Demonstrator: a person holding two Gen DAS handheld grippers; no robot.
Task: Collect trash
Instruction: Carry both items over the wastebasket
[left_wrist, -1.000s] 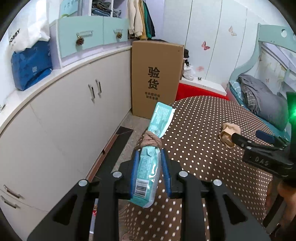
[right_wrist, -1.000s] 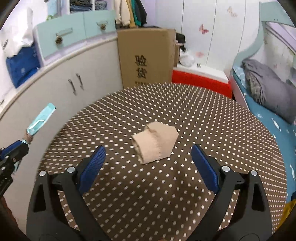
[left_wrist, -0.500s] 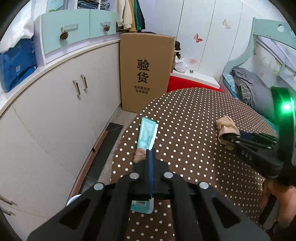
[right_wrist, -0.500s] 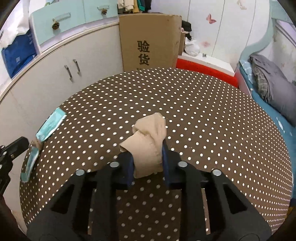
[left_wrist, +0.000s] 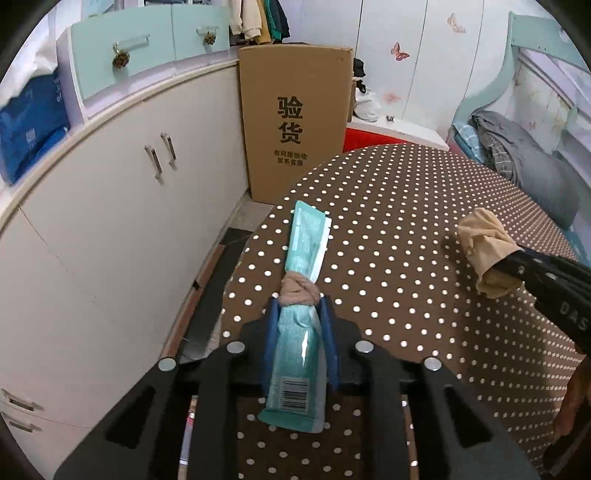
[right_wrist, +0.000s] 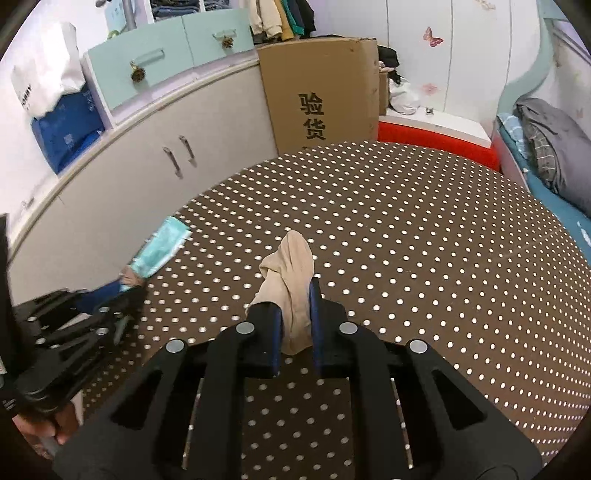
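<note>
A teal wrapper packet (left_wrist: 295, 350) with a beige stocking knot (left_wrist: 299, 290) tied round its middle sits between the blue pads of my left gripper (left_wrist: 298, 301). The jaws are opening while the pads still touch the packet. Its far end hangs low over the left edge of the brown dotted table (left_wrist: 388, 221). My right gripper (right_wrist: 293, 288) is closing on a crumpled beige stocking (right_wrist: 290, 266), which is pinched between the pads just above the table's middle. The right wrist view shows the packet (right_wrist: 162, 251) and the left gripper (right_wrist: 125, 291) at the left. The left wrist view shows the stocking (left_wrist: 484, 247) at the right.
A tall cardboard box (left_wrist: 295, 122) stands behind the table beside white cupboards (left_wrist: 110, 221). A red box (right_wrist: 436, 142) and a bed with a grey blanket (left_wrist: 524, 155) lie beyond the far right. A person's hand (right_wrist: 48, 424) grips the left tool.
My right gripper went from wide open around the stocking to shut on it. The left gripper came down towards the table edge with the packet, pinching it thin and then easing.
</note>
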